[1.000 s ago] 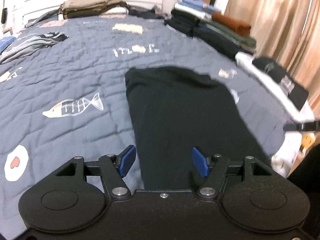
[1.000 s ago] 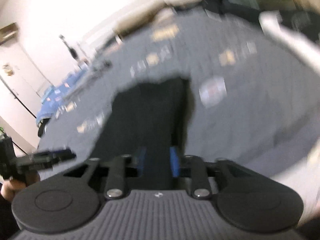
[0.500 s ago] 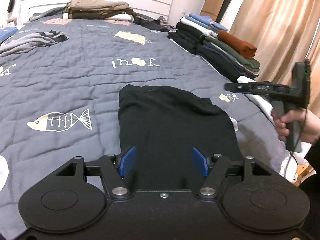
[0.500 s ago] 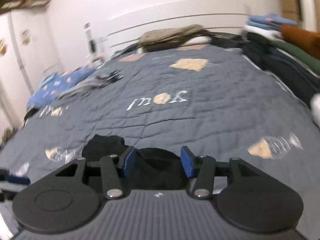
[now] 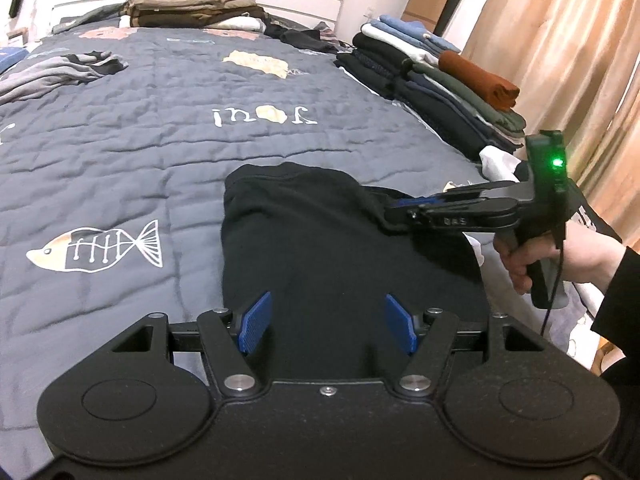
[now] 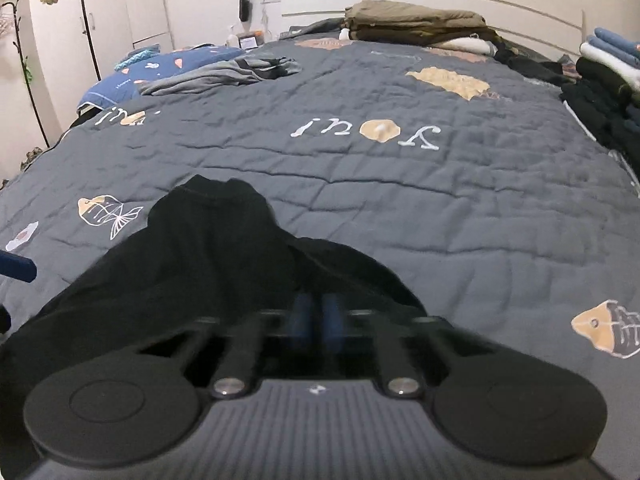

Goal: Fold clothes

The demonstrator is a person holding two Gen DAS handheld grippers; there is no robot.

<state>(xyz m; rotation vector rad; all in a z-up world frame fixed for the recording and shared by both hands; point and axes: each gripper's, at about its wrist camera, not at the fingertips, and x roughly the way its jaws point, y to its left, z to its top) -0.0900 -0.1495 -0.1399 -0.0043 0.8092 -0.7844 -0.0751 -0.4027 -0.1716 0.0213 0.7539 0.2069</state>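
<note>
A black garment (image 5: 320,248) lies folded lengthwise on the grey quilt (image 5: 160,128). My left gripper (image 5: 328,326) hovers open over its near end, blue pads (image 5: 256,322) wide apart with nothing between them. In the left wrist view my right gripper (image 5: 396,210), held by a hand (image 5: 528,256), reaches in from the right and pinches the garment's far right edge. In the right wrist view the right gripper (image 6: 316,324) is shut on a ridge of the black garment (image 6: 208,256), which rises toward the pads.
Stacks of folded clothes (image 5: 440,84) line the bed's right edge next to beige curtains (image 5: 568,60). A brown pile (image 5: 192,6) sits at the headboard. A grey garment (image 5: 52,76) lies at the far left. A blue pillow (image 6: 160,70) shows in the right wrist view.
My right gripper has come down onto the garment's right edge and closed on it, lifting the cloth slightly. My left gripper stays open over the near end.
</note>
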